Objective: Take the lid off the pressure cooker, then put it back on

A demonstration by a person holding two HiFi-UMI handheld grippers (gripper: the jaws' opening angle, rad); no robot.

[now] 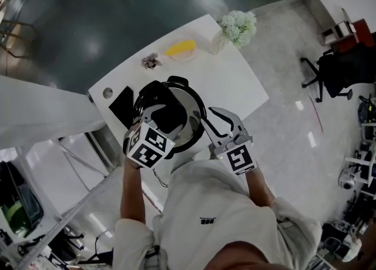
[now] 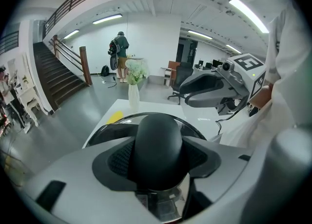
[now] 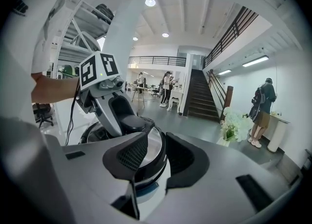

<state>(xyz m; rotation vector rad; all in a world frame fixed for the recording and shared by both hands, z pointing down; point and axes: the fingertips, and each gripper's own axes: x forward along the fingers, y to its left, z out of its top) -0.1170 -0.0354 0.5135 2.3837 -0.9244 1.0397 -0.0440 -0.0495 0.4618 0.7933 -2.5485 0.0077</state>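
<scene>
Clamping lid knob (image 2: 158, 140): left gripper (image 1: 164, 116). Right gripper (image 3: 157, 150) wide astride cooker rim (image 1: 198, 105) (apparently untouched). Lift straight; table (image 1: 235, 81) near edge close.

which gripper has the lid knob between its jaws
The left gripper: the black lid knob fills the gap between its jaws. The right gripper has its jaws apart by the cooker, clamping nothing.
</scene>
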